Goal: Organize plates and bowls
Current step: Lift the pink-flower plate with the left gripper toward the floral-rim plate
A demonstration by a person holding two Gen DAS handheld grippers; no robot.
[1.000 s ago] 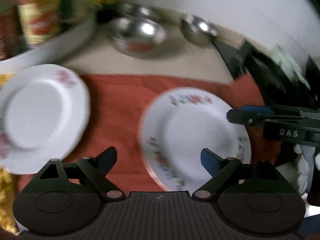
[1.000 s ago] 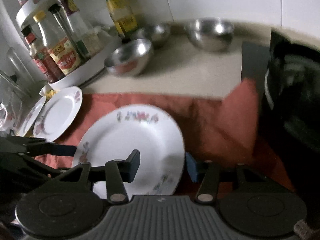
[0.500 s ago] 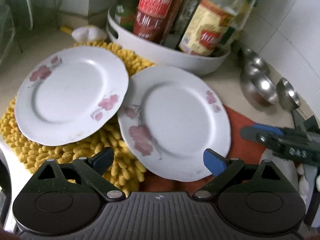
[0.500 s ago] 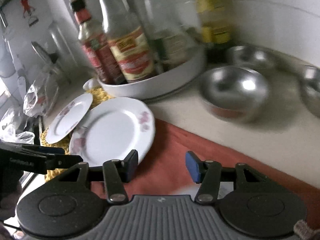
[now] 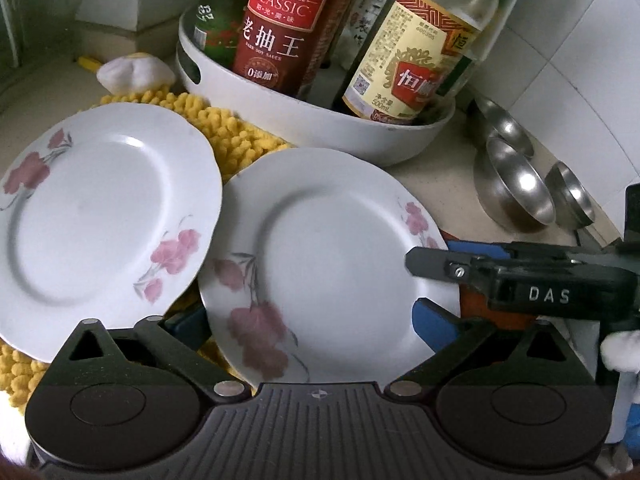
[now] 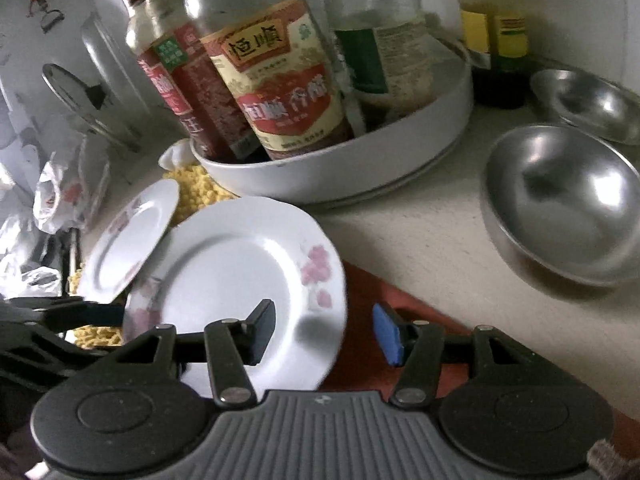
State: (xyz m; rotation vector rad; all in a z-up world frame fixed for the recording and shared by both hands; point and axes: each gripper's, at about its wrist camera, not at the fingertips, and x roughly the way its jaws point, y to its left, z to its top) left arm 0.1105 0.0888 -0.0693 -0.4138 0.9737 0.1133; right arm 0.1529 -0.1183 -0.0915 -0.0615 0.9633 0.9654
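Two white plates with pink flowers lie side by side. The near plate rests half on a yellow mat, half on a red cloth. The far plate lies on the mat, its rim over the near plate's edge. My left gripper is open, its fingers on either side of the near plate's front edge. My right gripper is open at the plate's right rim and shows in the left wrist view. Steel bowls stand to the right.
A white round tray of sauce bottles stands just behind the plates. A yellow chenille mat and red cloth cover the counter. Plastic bags and a glass lid lie at the far left. A tiled wall is behind.
Both grippers swung left from the flowered-rim plate on the red cloth to the two pink-flower plates, then moved closer. The left fingers now straddle the near plate's edge.
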